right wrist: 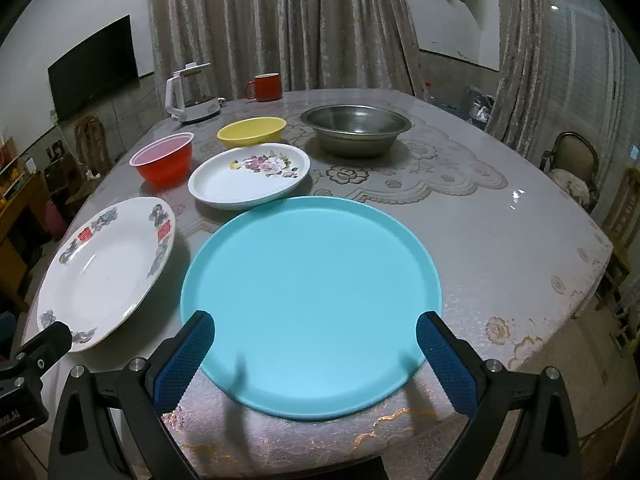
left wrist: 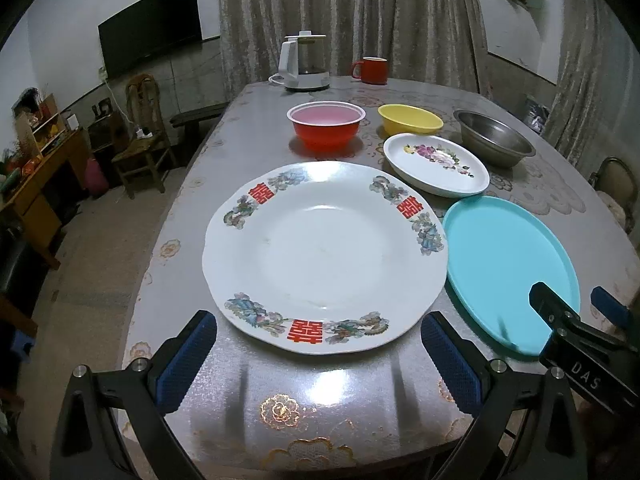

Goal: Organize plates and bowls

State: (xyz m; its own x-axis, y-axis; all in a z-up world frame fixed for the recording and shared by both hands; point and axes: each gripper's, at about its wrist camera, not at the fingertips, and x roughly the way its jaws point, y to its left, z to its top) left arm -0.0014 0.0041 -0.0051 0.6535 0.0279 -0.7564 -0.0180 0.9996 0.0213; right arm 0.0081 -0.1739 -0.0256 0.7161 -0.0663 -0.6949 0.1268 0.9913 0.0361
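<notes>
A large white plate with red characters (left wrist: 324, 256) (right wrist: 108, 264) lies near the table's front edge. A turquoise plate (left wrist: 508, 268) (right wrist: 312, 304) lies to its right. Behind them are a white flowered plate (left wrist: 436, 164) (right wrist: 250, 174), a red bowl (left wrist: 326, 124) (right wrist: 164, 162), a yellow bowl (left wrist: 410, 119) (right wrist: 252, 131) and a steel bowl (left wrist: 494, 136) (right wrist: 356, 128). My left gripper (left wrist: 318, 356) is open and empty, just before the white plate. My right gripper (right wrist: 314, 354) (left wrist: 576, 304) is open and empty over the turquoise plate's near rim.
A white kettle (left wrist: 302, 64) (right wrist: 192, 94) and a red mug (left wrist: 372, 70) (right wrist: 266, 87) stand at the table's far end. Wooden chairs (left wrist: 142, 140) and a cabinet stand left of the table. Another chair (right wrist: 572, 168) is on the right.
</notes>
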